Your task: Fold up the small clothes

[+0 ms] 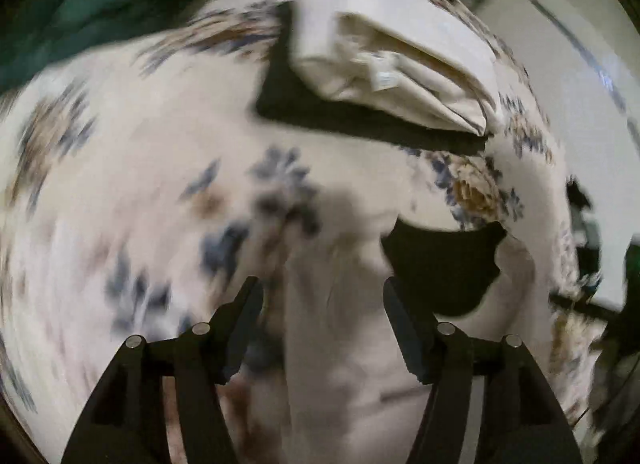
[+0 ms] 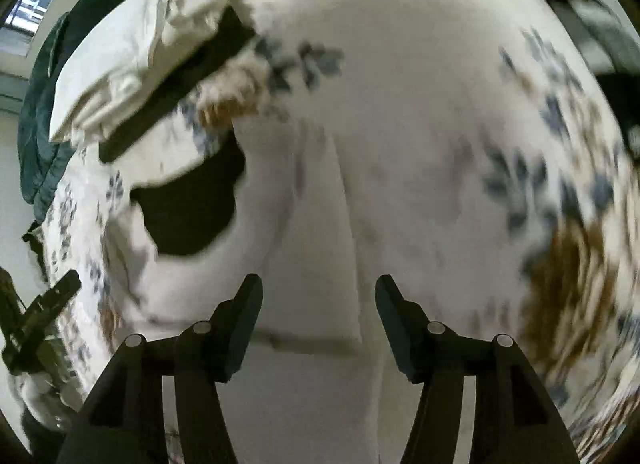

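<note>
While both cameras are blurred, I can see that my left gripper (image 1: pixel 323 296) and my right gripper (image 2: pixel 319 292) each have their fingers wide apart, with nothing clamped between them.

Under both of them lies a white garment (image 1: pixel 340 364) on a flowered bedsheet (image 1: pixel 120 164). In the left view its long axis runs from the gripper away toward the middle of the sheet, as a pale band between the two fingers. In the right view the white garment (image 2: pixel 320 224) also stretches away from the fingers, with a long crease along this same direction and a dark seam line crossing it near the fingertips. I cannot tell which end is the top of the garment.

A black cloth (image 1: pixel 440 264) lies just beside the white garment, touching its edge, on the right side in the left view and on the left side in the right view (image 2: pixel 192 212). Further away a folded cream cloth (image 1: pixel 400 64) rests on a dark folded piece (image 1: pixel 320 104), near the far edge of the sheet. A dark green blanket (image 2: pixel 44 136) lies beyond that edge.
</note>
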The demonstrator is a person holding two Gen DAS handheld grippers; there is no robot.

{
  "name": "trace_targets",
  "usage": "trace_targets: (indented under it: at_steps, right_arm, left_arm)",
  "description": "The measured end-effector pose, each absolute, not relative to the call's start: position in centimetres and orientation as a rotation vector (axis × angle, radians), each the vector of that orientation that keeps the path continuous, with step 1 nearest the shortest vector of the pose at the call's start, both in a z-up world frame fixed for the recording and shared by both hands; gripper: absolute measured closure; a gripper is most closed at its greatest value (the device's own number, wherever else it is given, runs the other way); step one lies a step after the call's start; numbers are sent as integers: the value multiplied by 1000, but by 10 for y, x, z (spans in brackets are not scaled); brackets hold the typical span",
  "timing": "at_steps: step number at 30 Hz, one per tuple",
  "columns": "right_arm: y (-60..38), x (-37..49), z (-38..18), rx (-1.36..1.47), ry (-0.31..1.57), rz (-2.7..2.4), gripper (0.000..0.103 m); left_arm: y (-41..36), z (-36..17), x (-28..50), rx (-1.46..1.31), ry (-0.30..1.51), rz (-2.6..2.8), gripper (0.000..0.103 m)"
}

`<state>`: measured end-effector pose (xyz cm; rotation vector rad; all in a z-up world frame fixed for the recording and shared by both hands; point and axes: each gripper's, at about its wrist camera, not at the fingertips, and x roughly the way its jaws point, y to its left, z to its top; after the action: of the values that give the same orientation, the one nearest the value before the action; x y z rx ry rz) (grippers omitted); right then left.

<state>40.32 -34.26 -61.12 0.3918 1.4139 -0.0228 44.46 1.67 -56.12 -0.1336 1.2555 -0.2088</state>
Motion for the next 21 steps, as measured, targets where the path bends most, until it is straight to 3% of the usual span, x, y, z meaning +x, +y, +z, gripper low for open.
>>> trace_targets:
  at_steps: [5,6,8,10,11,12,21]
  right_arm:
    - [-313,480,-639,164,1460,10,42]
    - [-307,491,-646,115,1483,14,42]
    - [-294,507,-660,32,1517,22,42]
    - [-285,514,-665,-19,1527,36,56]
    - [-282,516,-666,-27,1531,48,81]
    - [-280,516,-665,-35,1532,52,96]
    - [-277,485,-600,42,1400,67,97]
  left_arm:
    - [-46,-609,495,168,1325,-312,49]
    - [-50,-614,496,191,1326,-327,70]
    - [-57,-624,498,199,1350,-372,101]
    - [-58,-625,495,191,1336,-383,101]
    - [-57,-624,494,178,1333,-386,101]
    - [-54,-621,492,153,1327,-388,101]
    - [-18,-547,443,-8,1193,-368,101]
